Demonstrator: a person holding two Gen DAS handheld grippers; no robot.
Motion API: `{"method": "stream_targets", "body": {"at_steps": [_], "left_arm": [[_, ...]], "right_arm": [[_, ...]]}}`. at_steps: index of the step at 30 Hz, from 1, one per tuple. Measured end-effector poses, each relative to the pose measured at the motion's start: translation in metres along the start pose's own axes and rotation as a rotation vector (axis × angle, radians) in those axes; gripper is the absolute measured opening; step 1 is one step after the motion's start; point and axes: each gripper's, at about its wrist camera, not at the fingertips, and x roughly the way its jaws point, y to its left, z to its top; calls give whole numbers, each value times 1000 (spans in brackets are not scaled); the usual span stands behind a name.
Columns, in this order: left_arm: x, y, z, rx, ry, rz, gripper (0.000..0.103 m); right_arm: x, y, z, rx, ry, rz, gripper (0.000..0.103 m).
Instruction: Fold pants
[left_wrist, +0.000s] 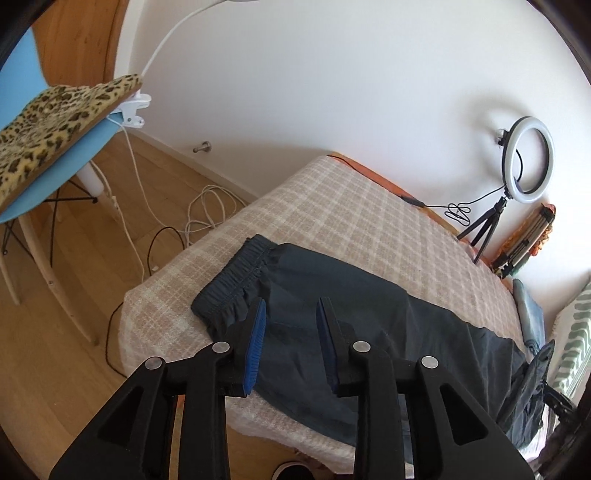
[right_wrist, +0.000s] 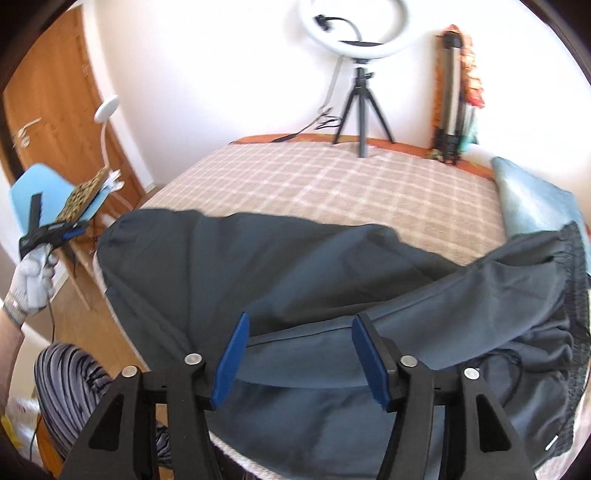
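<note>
Left tongs (left_wrist: 291, 343): spread, holding nothing, above the waistband end.
Right tongs (right_wrist: 299, 354): spread wider, empty, over the legs.
Pants (right_wrist: 295, 266): lay across the checked bed (right_wrist: 332, 184).
Handling: probably light, limp, slippery; best pinched at waistband (left_wrist: 236, 284) and hems.

pants (right_wrist: 295, 266): smooth dark cloth, faint sheen; blanket (left_wrist: 351, 206): woven checked cloth, matt; floor (left_wrist: 74, 332): smooth wood
</note>
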Motion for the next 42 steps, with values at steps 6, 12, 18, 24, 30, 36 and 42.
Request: {"method": "stream_targets", "body": {"at_steps": [6, 12, 18, 24, 30, 36, 42], "left_arm": [[-17, -80, 11, 166, 62, -148, 33], [-19, -159, -4, 306, 150, -302, 46], [2, -225, -43, 409, 267, -418, 46], [36, -277, -95, 463, 392, -504, 46], [62, -317, -143, 564, 541, -538, 47], [76, -334, -173, 665, 610, -509, 47], [84, -333, -179, 676, 603, -486, 46]], "right_arm": [[3, -90, 38, 283, 15, -171, 75], [18, -149, 66, 433, 31, -279, 75], [34, -176, 83, 504, 68, -396, 75], [54, -186, 95, 562, 147, -417, 75], [73, -198, 89, 609, 237, -442, 73], [75, -215, 69, 660, 278, -382, 40], [44, -218, 46, 686, 200, -266, 11]]}}
